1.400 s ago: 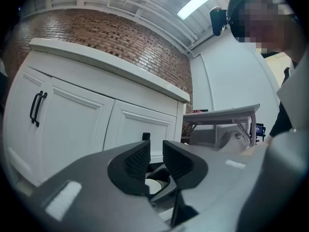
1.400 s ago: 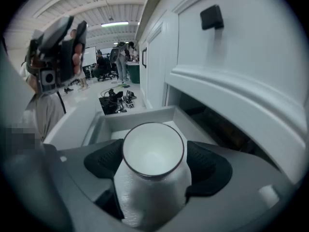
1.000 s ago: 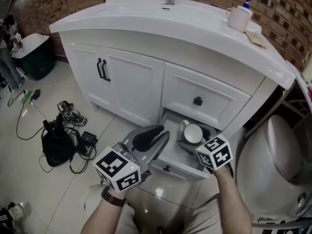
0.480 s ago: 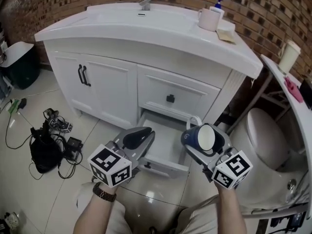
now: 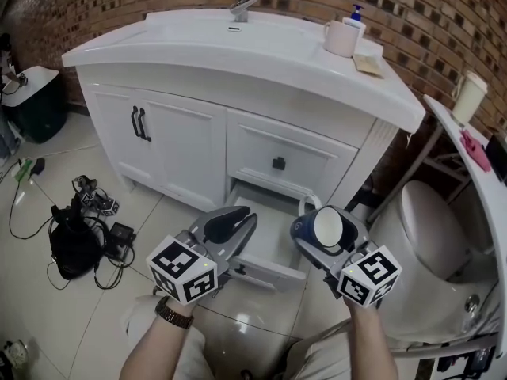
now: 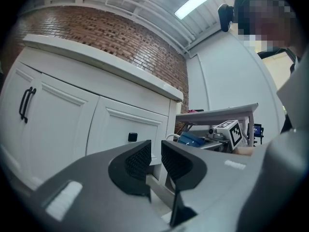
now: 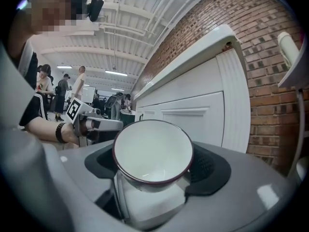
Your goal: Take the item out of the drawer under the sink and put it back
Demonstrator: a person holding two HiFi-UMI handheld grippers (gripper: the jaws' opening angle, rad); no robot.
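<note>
In the head view, a blue mug with a white inside is being held right of centre by the right hand-held gripper, just right of the open drawer at the foot of the white sink cabinet. The left hand-held gripper is being held over the drawer's left front corner. In the left gripper view, its jaws are being closed on nothing, with a narrow gap between them. In the right gripper view, the mug is being clamped between the jaws, its mouth facing the camera.
</note>
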